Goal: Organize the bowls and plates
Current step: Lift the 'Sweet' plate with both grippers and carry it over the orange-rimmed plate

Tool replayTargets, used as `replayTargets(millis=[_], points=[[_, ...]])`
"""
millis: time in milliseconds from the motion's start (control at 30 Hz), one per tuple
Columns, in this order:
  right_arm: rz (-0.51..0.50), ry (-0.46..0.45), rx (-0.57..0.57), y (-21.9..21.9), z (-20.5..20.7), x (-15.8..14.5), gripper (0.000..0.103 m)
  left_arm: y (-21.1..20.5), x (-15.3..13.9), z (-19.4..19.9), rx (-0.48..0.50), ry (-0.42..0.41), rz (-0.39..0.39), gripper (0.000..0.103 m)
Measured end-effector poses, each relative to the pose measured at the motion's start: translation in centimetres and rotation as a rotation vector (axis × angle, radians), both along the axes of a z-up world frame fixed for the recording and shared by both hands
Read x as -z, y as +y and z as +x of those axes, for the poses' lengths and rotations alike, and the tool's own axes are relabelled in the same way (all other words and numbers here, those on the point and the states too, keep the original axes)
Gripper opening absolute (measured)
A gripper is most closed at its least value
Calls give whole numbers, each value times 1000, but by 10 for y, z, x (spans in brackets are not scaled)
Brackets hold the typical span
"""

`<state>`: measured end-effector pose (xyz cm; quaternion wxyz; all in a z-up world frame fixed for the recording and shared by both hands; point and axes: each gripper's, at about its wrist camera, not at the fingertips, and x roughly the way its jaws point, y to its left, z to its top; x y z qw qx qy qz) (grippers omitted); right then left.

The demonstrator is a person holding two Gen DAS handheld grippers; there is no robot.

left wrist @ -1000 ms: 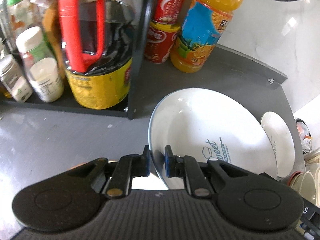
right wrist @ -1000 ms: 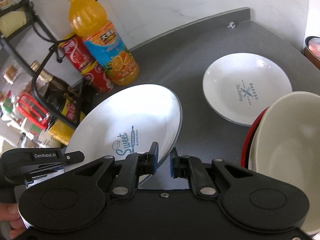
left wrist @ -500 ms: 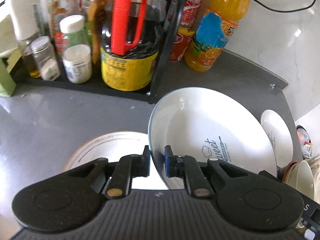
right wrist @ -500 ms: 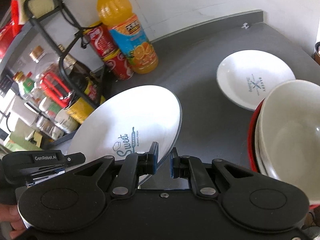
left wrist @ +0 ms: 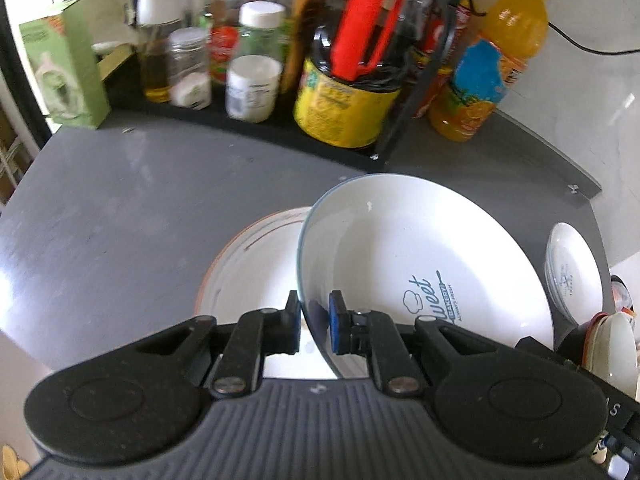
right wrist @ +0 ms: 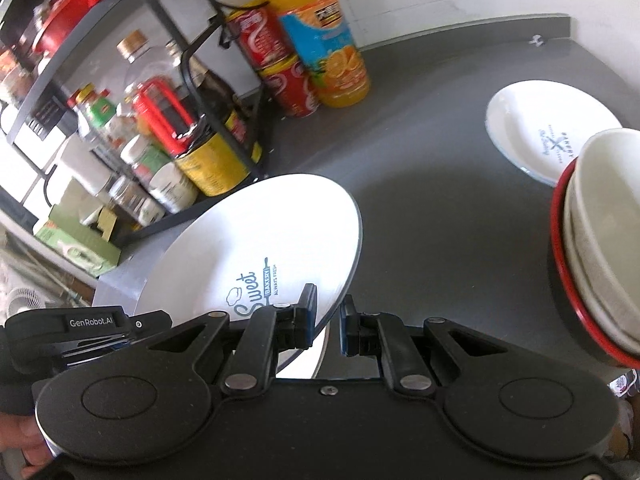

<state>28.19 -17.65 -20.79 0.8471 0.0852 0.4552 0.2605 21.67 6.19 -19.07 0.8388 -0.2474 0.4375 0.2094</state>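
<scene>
Since a second ago both grippers have carried the white round "Sweet Bakery" plate (left wrist: 420,264) leftward until it hangs over an orange-rimmed white plate (left wrist: 256,264) on the grey counter (left wrist: 120,208). Left gripper (left wrist: 314,328) clamps its rim at 9 o'clock, right gripper (right wrist: 328,320) at 3 o'clock, plate tilted between them.

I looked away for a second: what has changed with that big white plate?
Both grippers carried the big plate leftward along the counter; it now hangs over an orange-rimmed plate that was out of sight before. Both jaws stay clamped on its rim. The small plate and bowls haven't moved.
</scene>
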Motion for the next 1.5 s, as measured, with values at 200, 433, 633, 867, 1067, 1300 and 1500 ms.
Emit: replayTargets(millis=[200, 433, 633, 867, 1067, 1300, 1500], points=[[-8, 6, -41, 7, -11, 0, 10, 4, 3, -25, -48, 4, -6, 11], [-29, 20, -71, 8, -17, 4, 10, 4, 11, -42, -91, 26, -24, 12], [-43, 31, -83, 12, -19, 8, 10, 4, 17, -52, -110, 46, -35, 12], [-68, 42, -88, 18, -16, 12, 10, 7, 24, -52, -118, 69, -45, 12], [-104, 31, -98, 25, -19, 15, 11, 11, 29, -49, -106, 81, -46, 12], [-147, 0, -71, 30, -25, 17, 10, 11, 32, -43, -72, 112, -33, 14], [-157, -13, -73, 32, -22, 17, 10, 4, 31, -32, -39, 163, 8, 16]])
